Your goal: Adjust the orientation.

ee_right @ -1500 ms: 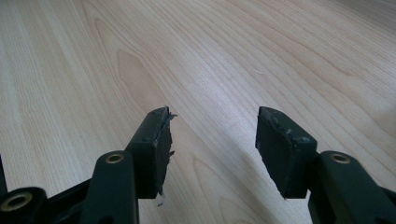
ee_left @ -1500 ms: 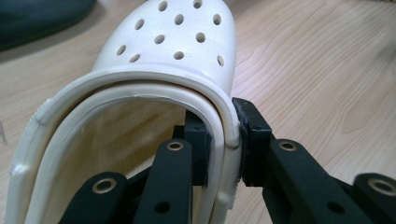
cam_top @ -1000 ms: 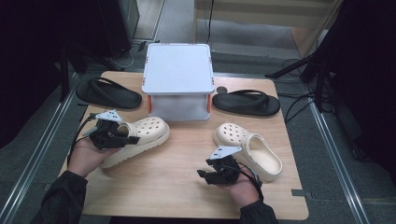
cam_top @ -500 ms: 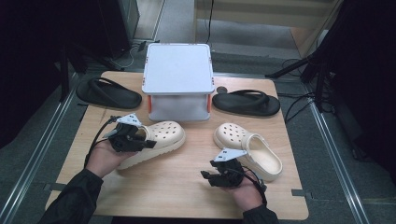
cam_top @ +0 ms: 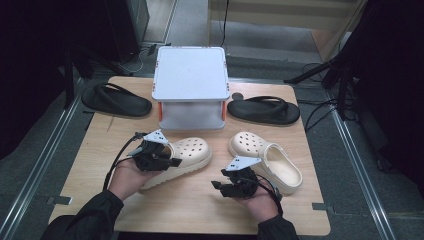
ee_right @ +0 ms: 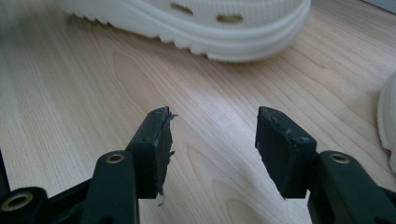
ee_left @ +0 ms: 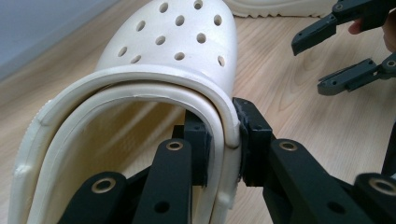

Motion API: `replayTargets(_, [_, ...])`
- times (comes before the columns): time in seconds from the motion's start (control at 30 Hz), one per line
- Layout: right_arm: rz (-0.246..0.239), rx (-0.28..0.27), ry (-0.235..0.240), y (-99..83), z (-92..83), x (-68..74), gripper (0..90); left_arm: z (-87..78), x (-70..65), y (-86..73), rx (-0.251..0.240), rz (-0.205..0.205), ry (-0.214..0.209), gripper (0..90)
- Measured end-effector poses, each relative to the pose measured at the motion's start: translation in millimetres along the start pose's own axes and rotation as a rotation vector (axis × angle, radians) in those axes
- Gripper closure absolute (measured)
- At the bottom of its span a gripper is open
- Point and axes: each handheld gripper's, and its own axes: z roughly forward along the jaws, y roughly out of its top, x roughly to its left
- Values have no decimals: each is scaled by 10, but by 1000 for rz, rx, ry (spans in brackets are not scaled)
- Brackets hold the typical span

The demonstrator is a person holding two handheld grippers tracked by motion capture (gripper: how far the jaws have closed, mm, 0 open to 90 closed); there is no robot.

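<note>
Jaws of the left gripper (cam_top: 167, 159) were clamped on the heel rim of a cream clog (cam_top: 186, 157): in the left gripper view one pad sat inside the shoe's opening and the other pressed the outer wall of its collar (ee_left: 219, 121), with the perforated toe pointing away at twelve o'clock. From the high view that clog lay on the wooden table (cam_top: 200, 205) just below a white box (cam_top: 191, 75) with orange clips, its toe aimed toward two o'clock, and the hand holding the gripper came in from seven o'clock. At about four o'clock from this clog, the right gripper (cam_top: 220, 182) hovered low over bare wood with its jaws apart and nothing between them; the right gripper view showed the two black pads (ee_right: 156, 144) spread over the wood grain, with the ribbed sole of the held clog lying across the top at twelve o'clock. A second cream clog (cam_top: 267, 160) lay just beside the right gripper at two o'clock, apart from it. Farther out, one black flip-flop (cam_top: 115, 100) lay at the table's ten o'clock corner and another black flip-flop (cam_top: 265, 110) at its two o'clock side, flanking the box.
</note>
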Motion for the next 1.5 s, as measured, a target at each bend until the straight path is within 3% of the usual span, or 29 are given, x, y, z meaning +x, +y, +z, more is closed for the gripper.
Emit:
replayTargets(0.3, [-7,0,7,27,30,11,462,183,-98,-18,9,21,-9,762])
replayTargets(0.43, [-3,-6,7,31,45,13,462,175,-96,-13,10,24,-20,637])
replayTargets(0.5, [6,-14,2,35,49,14,466,138,-90,-12,24,13,-8,548])
replayTargets(0.63, [23,-33,5,37,38,8,500,-41,-94,-21,21,3,-18,512])
replayTargets(0.73, [37,-49,4,47,36,11,536,-181,-59,-33,-1,7,6,510])
replayTargets(0.87, [56,-67,12,74,57,24,587,-347,70,-67,-18,12,9,625])
replayTargets(0.9, [78,-74,16,91,75,30,633,-382,110,-81,-25,10,14,705])
replayTargets(0.97, [88,-79,21,101,88,31,660,-446,201,-107,-30,1,29,730])
replayTargets(1.07, [113,-76,30,142,141,51,811,-505,346,-154,-28,1,62,848])
replayTargets(1.2, [101,-82,13,177,184,89,900,-485,579,-223,-6,-41,88,895])
replayTargets(1.27, [102,-89,5,209,220,120,900,-464,656,-243,-8,-44,93,897])
replayTargets(1.4, [106,-68,4,262,321,154,900,-365,799,-275,-39,-58,61,897])
replayTargets(1.5, [109,-55,3,281,395,173,900,-256,875,-308,-12,-73,42,896])
